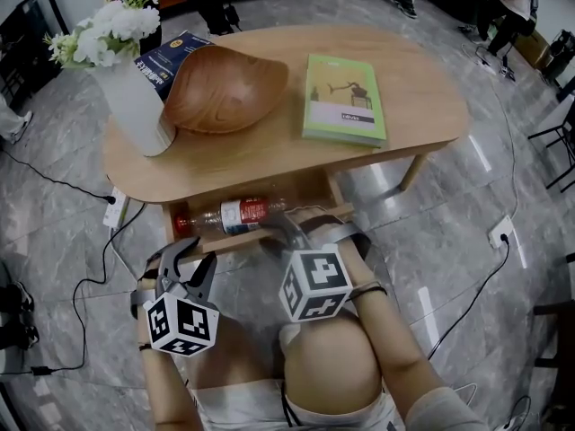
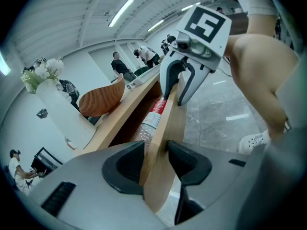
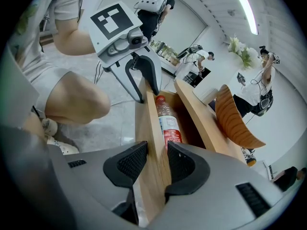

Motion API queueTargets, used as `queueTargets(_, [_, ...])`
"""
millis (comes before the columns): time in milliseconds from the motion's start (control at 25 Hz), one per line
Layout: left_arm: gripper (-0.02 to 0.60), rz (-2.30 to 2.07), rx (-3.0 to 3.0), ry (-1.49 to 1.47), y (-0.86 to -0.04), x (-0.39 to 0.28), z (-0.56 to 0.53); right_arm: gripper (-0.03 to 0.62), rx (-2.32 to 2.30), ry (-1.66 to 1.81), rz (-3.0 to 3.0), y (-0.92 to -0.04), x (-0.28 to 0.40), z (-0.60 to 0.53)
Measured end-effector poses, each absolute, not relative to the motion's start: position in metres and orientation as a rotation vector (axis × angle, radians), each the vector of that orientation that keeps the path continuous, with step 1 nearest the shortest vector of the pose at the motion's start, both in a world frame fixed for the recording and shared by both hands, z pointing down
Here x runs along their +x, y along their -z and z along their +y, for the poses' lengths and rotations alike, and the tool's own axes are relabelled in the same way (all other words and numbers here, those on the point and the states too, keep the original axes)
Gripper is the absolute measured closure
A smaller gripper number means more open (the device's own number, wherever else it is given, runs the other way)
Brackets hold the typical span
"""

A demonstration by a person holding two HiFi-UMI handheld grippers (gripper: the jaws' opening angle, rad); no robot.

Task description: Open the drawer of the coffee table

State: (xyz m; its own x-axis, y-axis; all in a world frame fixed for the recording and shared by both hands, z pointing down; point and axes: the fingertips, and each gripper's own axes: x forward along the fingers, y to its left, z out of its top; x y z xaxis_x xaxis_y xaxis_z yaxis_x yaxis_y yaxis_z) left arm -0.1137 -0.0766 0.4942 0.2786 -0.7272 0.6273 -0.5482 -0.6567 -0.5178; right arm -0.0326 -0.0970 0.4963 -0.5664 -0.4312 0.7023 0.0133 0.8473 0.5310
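Drawer (image 1: pixel 235 237): open below bench (image 1: pixel 269 146) edge, water bottle (image 1: pixel 235 215) lying inside | left tool (image 2: pixel 156 163): jaws clamped on drawer's front panel (image 2: pixel 169 123), left part | right tool (image 3: pixel 157 161): jaws clamped on same panel, further right

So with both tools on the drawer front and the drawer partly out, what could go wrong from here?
The left tool and right tool pinch only the thin top edge of the drawer front, so a hard pull might slip them off. The bottle lies loose inside and could roll or knock about. A jerk may shake the table and tip the tall vase near its edge.
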Motion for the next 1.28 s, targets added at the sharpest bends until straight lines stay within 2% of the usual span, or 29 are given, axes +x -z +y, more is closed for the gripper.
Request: queueTargets(1280, [0.425,1.178,-2.370,1.319,-0.497,-0.108,-0.057,0.459,0.305,0.542,-2.103,-0.498,-0.027,-0.078])
